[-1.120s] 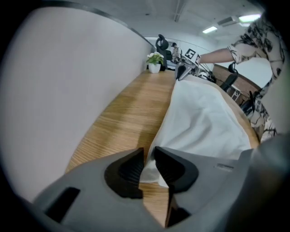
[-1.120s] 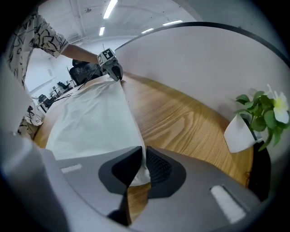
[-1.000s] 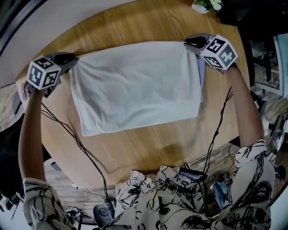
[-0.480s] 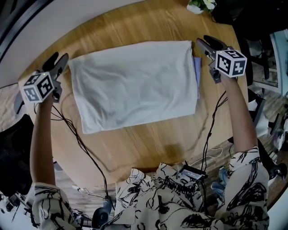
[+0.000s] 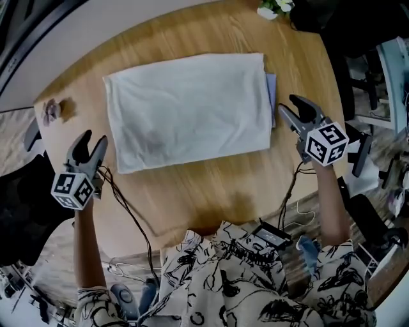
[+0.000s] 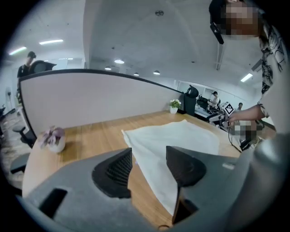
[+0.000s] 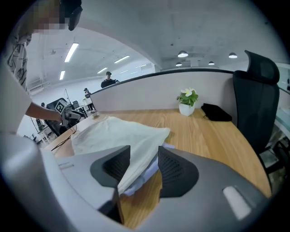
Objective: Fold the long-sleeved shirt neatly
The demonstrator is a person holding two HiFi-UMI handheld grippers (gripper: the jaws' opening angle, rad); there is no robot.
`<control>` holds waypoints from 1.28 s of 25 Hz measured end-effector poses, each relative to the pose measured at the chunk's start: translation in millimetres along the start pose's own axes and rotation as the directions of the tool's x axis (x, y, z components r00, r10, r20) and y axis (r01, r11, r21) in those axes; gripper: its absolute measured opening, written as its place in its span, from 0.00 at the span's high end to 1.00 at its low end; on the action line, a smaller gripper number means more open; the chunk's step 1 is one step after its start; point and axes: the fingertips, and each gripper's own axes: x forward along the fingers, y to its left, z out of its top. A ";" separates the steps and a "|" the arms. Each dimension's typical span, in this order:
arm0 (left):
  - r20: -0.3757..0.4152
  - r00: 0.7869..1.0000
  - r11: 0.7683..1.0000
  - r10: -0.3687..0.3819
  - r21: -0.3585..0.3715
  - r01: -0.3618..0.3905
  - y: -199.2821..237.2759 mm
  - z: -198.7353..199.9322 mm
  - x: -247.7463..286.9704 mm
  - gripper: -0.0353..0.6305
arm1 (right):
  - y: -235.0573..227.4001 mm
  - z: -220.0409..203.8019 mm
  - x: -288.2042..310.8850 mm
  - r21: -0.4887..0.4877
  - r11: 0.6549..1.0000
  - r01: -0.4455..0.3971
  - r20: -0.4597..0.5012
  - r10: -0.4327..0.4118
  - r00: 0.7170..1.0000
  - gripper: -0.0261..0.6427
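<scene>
The white shirt [image 5: 188, 112] lies as a flat folded rectangle on the round wooden table [image 5: 211, 185], with a pale lilac layer [image 5: 271, 96] peeking out at its right edge. My left gripper [image 5: 90, 145] hangs off the shirt's near left corner, apart from the cloth. My right gripper [image 5: 291, 106] is just right of the shirt's right edge, also clear of it. Both sets of jaws have just been opening and have nothing between them. The left gripper [image 6: 148, 158] looks over the shirt [image 6: 181, 140] from its corner; the right gripper [image 7: 144, 158] looks along the shirt's [image 7: 122, 133] edge.
A small potted plant [image 5: 271, 7] stands at the table's far edge, and a pink flower pot [image 5: 51, 110] at the left edge. A black chair [image 7: 258, 104] stands right of the table. Cables [image 5: 128, 211] trail over the near table edge.
Both grippers let go of the shirt's far corners, opened, and drew back toward the near side of the table. The shirt now lies flat and untouched.
</scene>
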 end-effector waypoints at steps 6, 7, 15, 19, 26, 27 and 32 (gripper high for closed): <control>-0.079 0.997 0.997 -0.008 -0.072 0.002 -40.1 -82.6 -37.7 0.57 | 53.5 -85.5 -24.9 -0.051 0.996 -0.077 -0.137 0.070 0.988 0.62; -0.090 0.996 0.998 -0.011 -0.064 0.005 -46.3 -92.2 -40.1 0.57 | 58.9 -97.0 -26.7 -0.047 0.995 -0.084 -0.151 0.076 0.986 0.62; -0.176 0.984 0.998 -0.038 0.036 0.045 -73.3 -135.5 -42.4 0.56 | 91.8 -150.8 -32.1 -0.012 0.996 -0.091 -0.199 0.087 0.976 0.71; -0.175 0.984 1.000 -0.017 0.022 0.021 -61.6 -138.6 -41.0 0.60 | 94.2 -152.7 -29.6 0.009 0.997 -0.073 -0.183 0.073 0.980 0.82; -0.236 0.972 0.998 -0.013 0.051 0.026 -55.0 -146.8 -34.7 0.90 | 94.3 -157.2 -33.7 0.027 0.997 -0.078 -0.181 0.082 0.980 0.95; -0.234 0.972 0.998 -0.013 0.051 0.026 -54.9 -146.2 -35.7 0.90 | 94.0 -156.1 -34.9 0.027 0.997 -0.075 -0.173 0.079 0.982 0.95; -0.236 0.972 0.998 -0.003 0.060 0.017 -56.7 -145.9 -36.0 0.90 | 97.9 -156.4 -34.9 -0.003 0.998 -0.071 -0.166 0.069 0.984 0.79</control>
